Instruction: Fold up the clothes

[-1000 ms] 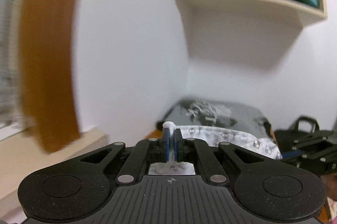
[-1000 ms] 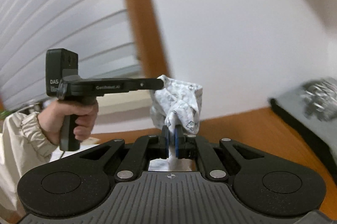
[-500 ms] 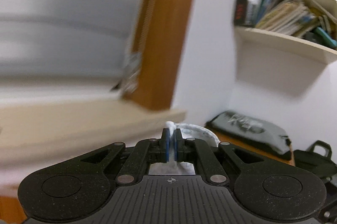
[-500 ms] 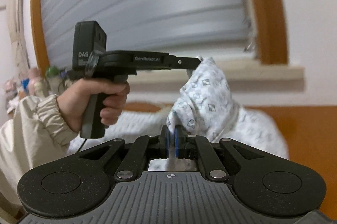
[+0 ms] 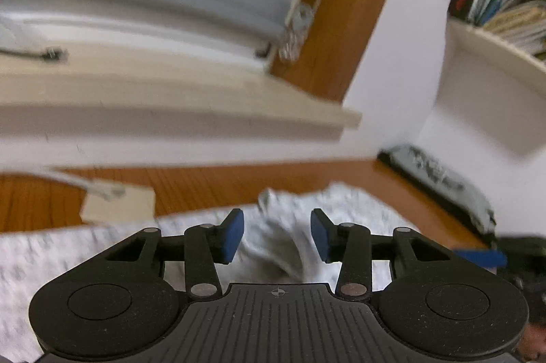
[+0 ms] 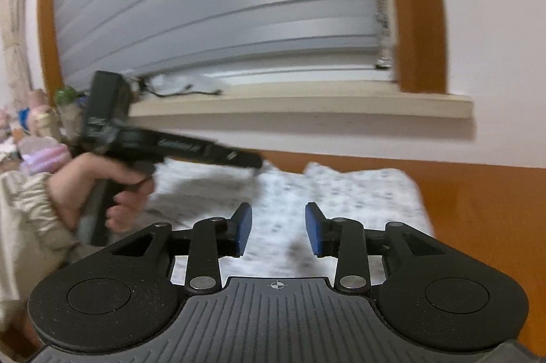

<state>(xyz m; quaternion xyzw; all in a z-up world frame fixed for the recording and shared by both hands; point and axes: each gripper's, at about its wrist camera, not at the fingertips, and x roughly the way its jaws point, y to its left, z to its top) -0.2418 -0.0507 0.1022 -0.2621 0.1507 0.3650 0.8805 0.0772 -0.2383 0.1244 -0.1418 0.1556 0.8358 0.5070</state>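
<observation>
Both of our hand-held grippers stand with their blue-padded jaws spread apart and nothing between them. The left hand-held gripper (image 5: 277, 235) hovers just above the white patterned cotton garment (image 5: 344, 202), which lies spread on the orange-brown wooden tabletop (image 5: 211, 189); a raised fold of the cloth sits in front of the gap between the pads, though blur keeps us from telling whether the pads touch it. In the right wrist view, the right hand-held gripper (image 6: 278, 233) is likewise agape over the same garment (image 6: 358, 192), whose right edge ends on bare tabletop (image 6: 477, 209).

In that right view we see the left gripper from the side, its black body (image 6: 177, 146) reaching over the cloth, gripped by a hand (image 6: 102, 189) coming out of a cream sleeve (image 6: 24, 216). The picture is smeared there, so finer detail is lost.

Behind the tabletop we see a cream windowsill (image 6: 307, 105), grey slatted blinds (image 6: 221, 4) and an orange wooden window frame (image 6: 416, 4). In the left view a beige flat card (image 5: 117, 204) lies on the tabletop beyond the cloth, a grey printed folded garment (image 5: 440, 182) rests near the white wall at the right, and a cream wall shelf of books (image 5: 491, 1) hangs above it.
</observation>
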